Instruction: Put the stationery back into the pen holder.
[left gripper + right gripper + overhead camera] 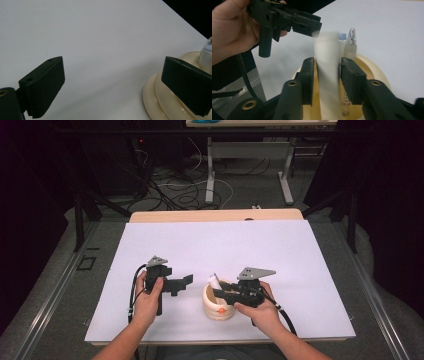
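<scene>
- A white desk [220, 245] is standing before a dark room with cables on the floor.
- The left claw [176, 284] is hovering level over the desk, held wide open and empty.
- The cream holder [220, 312] is sitting just beside it.
- The right claw [327, 75] is reaching over the holder, straddling a blurred white tube [327, 72]; whether its pads are pressing is unclear.

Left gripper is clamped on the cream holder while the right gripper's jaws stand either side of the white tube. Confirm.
Not clamped: the left gripper hangs wide open over the white table, the cream holder off to one side, as the left gripper view shows. On the right gripper the jaws do stand either side of the white tube.
</scene>
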